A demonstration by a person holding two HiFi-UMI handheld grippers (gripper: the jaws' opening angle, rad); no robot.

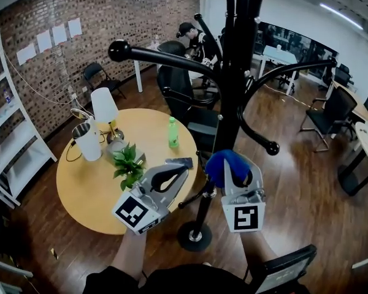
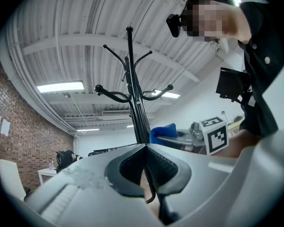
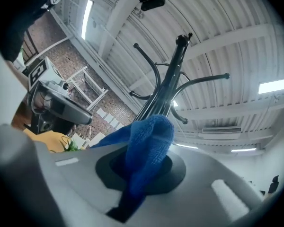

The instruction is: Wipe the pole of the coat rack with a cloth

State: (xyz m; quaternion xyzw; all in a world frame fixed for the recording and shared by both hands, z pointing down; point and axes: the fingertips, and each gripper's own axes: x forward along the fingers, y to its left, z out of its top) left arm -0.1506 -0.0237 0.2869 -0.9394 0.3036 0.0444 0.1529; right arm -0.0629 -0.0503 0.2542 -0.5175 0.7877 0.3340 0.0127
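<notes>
The right gripper (image 3: 144, 171) is clamped on the blue cloth (image 3: 150, 138), which bunches up out of its jaws. In the head view the cloth sits against or just in front of the lower pole (image 1: 236, 84) of the coat rack, below the hook arms and above the round base (image 1: 194, 237). Contact cannot be confirmed from any view. The left gripper (image 2: 146, 148) has its jaws brought together at the tips with nothing gripped. It points toward the pole from the side of the round table (image 1: 80, 188).

Step in hand, as judged: the wiping stroke on the lower pole, either at its start or at one end of travel.

Next move calls for:
- Press the cloth firmly onto the pole so that it wraps part of the round surface.
- Slide it along the pole's length, up toward the hook arms or down toward the base.
- Keep the grip tight. The cloth is loosely bunched and may drag free.
- The left gripper may steady the rack, since it could rock on its base.
</notes>
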